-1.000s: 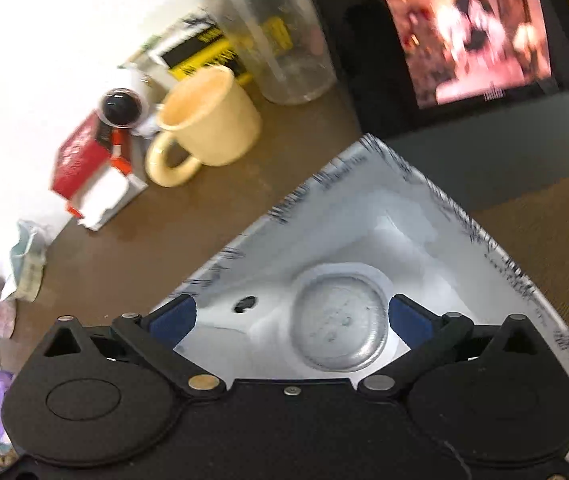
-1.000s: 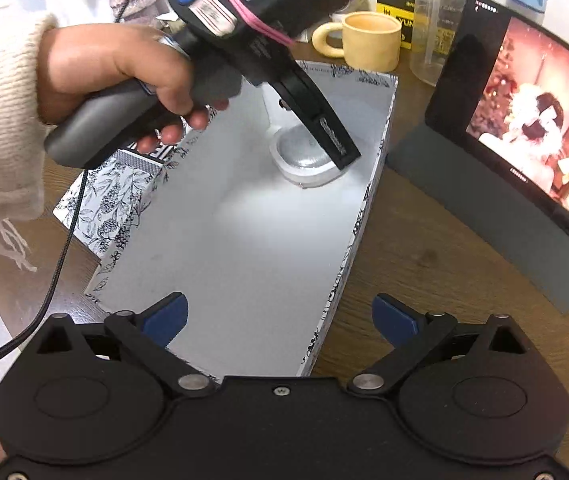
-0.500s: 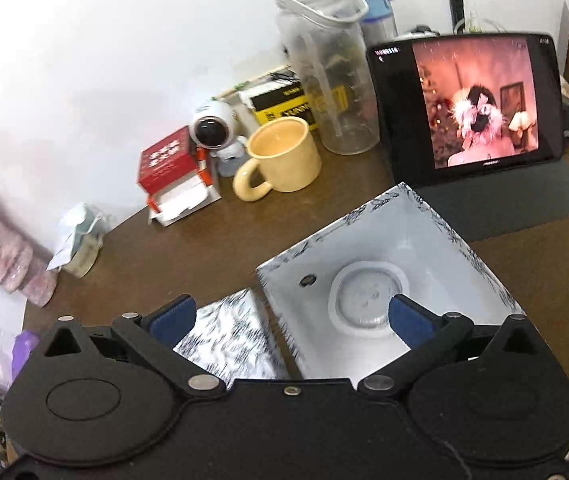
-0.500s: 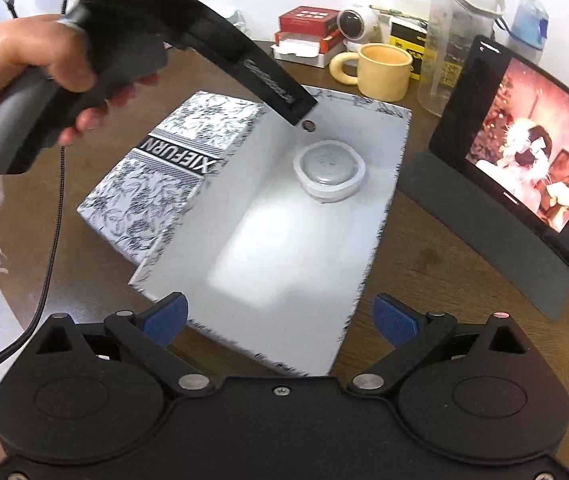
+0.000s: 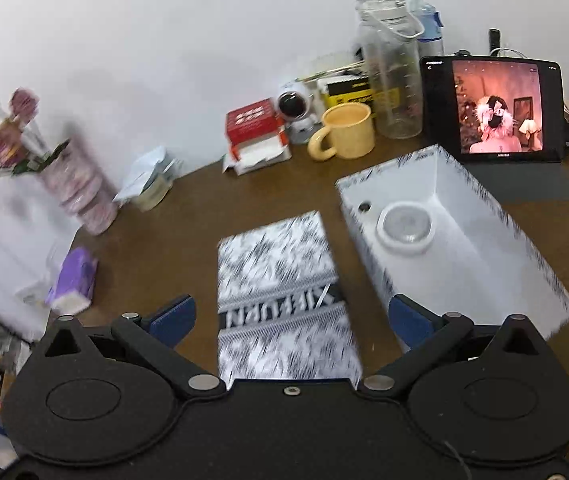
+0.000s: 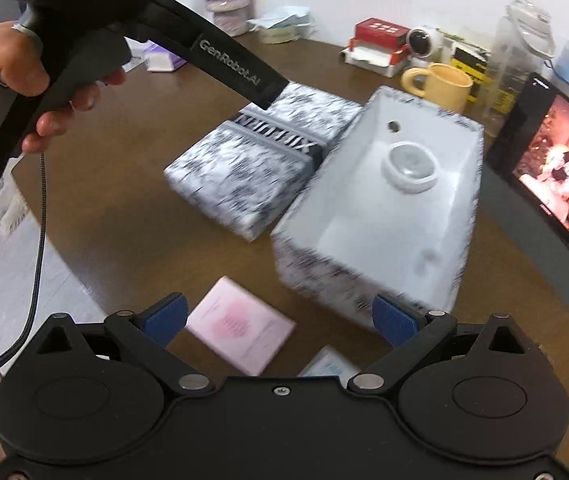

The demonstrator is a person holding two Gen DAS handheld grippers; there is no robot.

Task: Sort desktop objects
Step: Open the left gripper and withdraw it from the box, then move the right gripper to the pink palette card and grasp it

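Observation:
An open white box (image 5: 480,248) with black-patterned outer walls sits on the brown table. A round white lidded container (image 5: 404,226) and a small dark bit (image 5: 363,205) lie inside it. The patterned lid (image 5: 284,296) lies flat just left of the box. My left gripper (image 5: 290,316) hovers open above the lid's near end, holding nothing. In the right wrist view the box (image 6: 384,220) and lid (image 6: 260,164) lie ahead. My right gripper (image 6: 280,318) is open and empty above a pink card (image 6: 240,324) and a pale blue card (image 6: 328,366). A hand (image 6: 0,60) holds the left gripper's handle.
Along the back wall stand a yellow mug (image 5: 348,130), a clear jug (image 5: 392,68), a tablet (image 5: 492,108) on a grey cover, a red box (image 5: 254,124), a small white camera (image 5: 294,106) and a flower vase (image 5: 80,188). A purple tissue pack (image 5: 72,280) lies left.
Both grippers have pulled back and risen from the box. The left one has swung from over the container to over the lid. The cards have come into the right view.

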